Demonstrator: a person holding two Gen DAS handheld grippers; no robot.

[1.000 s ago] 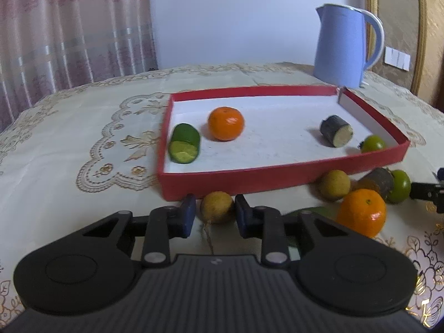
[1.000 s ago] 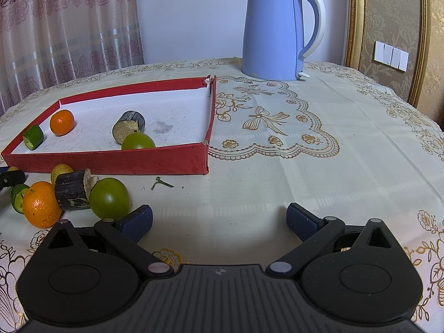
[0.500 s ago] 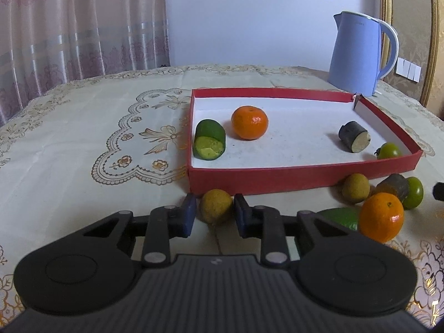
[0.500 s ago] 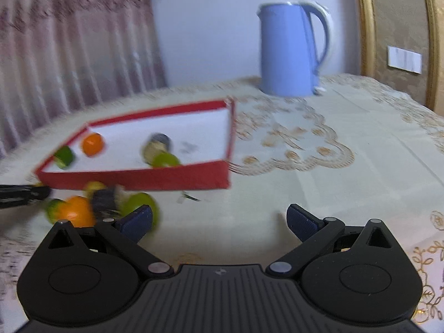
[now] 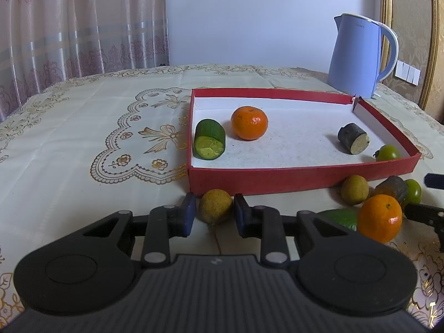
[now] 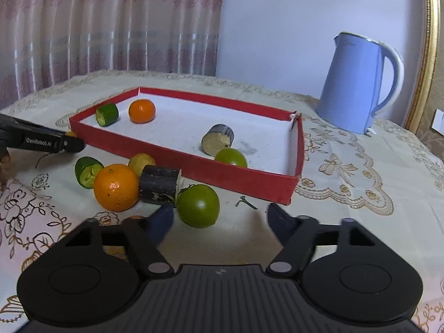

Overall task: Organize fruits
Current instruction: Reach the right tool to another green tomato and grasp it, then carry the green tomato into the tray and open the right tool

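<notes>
Cream embroidered cloth covers the desk (image 5: 83,127), with pink curtains (image 5: 77,27) and a pale wall behind. Low over it, the left gripper (image 5: 213,212) is clamped on a small yellow-brown fruit (image 5: 216,206), held just in front of the near wall of the red tray (image 5: 277,179). Inside the tray lie a cut green piece (image 5: 209,143), an orange (image 5: 249,122), a dark cut cylinder (image 5: 353,138) and a green fruit (image 5: 388,152) in the near right corner.

The right gripper (image 6: 219,222) is half spread and closing, with a green round fruit (image 6: 197,206) between its fingers; the left finger (image 6: 162,220) is beside it, the right one apart from it. Beyond lie a dark cylinder (image 6: 159,184), a second orange (image 6: 116,187), another yellow-brown fruit (image 6: 141,162) and a cut green chunk (image 6: 87,172), all outside the tray. A blue kettle (image 6: 358,83) stands past the tray's far corner.
</notes>
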